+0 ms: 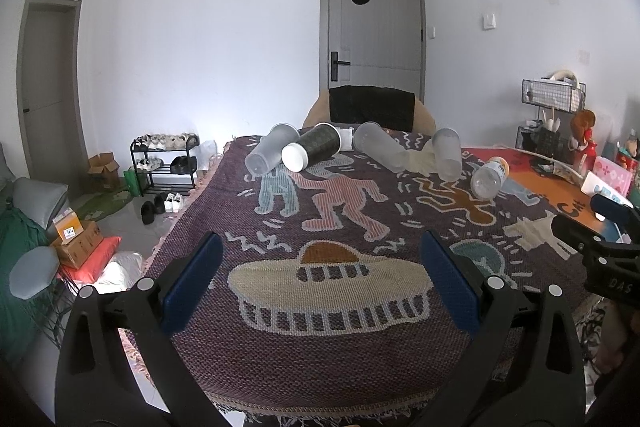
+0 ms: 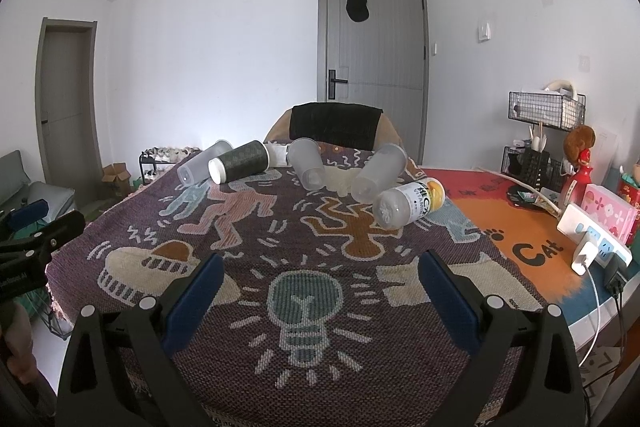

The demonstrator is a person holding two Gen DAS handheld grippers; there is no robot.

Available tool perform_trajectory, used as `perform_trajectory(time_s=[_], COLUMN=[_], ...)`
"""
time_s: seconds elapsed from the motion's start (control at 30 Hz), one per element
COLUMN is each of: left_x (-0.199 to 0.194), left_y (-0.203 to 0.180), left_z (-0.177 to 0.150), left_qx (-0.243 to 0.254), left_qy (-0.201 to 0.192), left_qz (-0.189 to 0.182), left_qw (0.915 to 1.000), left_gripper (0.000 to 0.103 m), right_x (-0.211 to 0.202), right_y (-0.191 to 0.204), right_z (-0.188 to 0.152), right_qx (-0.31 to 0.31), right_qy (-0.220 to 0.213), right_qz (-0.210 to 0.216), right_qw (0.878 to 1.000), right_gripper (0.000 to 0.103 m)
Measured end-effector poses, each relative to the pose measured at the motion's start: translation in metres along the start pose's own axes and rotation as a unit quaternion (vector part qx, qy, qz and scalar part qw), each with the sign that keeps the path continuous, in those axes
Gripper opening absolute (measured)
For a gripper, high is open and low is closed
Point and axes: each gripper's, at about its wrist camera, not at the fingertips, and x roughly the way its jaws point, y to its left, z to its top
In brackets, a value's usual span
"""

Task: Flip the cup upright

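Observation:
Several cups lie on their sides at the far end of the patterned cloth [image 1: 320,347]: a frosted cup [image 1: 270,149] [image 2: 202,161], a dark patterned cup with a white base [image 1: 314,149] [image 2: 240,163], and two more frosted cups [image 1: 380,147] [image 1: 448,153] [image 2: 306,163] [image 2: 378,173]. A clear bottle with an orange cap [image 1: 490,177] [image 2: 408,203] lies beside them. My left gripper [image 1: 320,247] is open and empty over the near cloth. My right gripper [image 2: 320,263] is open and empty, also well short of the cups.
A dark-backed chair [image 1: 372,107] stands behind the table. The right side holds wire racks [image 2: 546,111], a doll [image 2: 580,155], a pink box [image 2: 608,211] and a power strip with cables [image 2: 592,239]. A shoe rack [image 1: 164,163] and boxes [image 1: 76,243] are on the floor to the left.

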Motion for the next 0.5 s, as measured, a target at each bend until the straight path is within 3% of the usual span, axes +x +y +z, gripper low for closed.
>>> perform_trajectory(time_s=[0.5], left_x=[-0.0037], left_y=[0.0002], left_z=[0.0032], left_qx=[0.0], left_qy=[-0.004], left_qz=[-0.002], left_qw=[1.0], left_gripper=[0.098], right_x=[-0.0033], right_y=[0.0017], right_z=[0.0035], right_qx=[-0.003], right_qy=[-0.008], right_qz=[-0.001], right_qw=[1.0], right_gripper=[0.095])
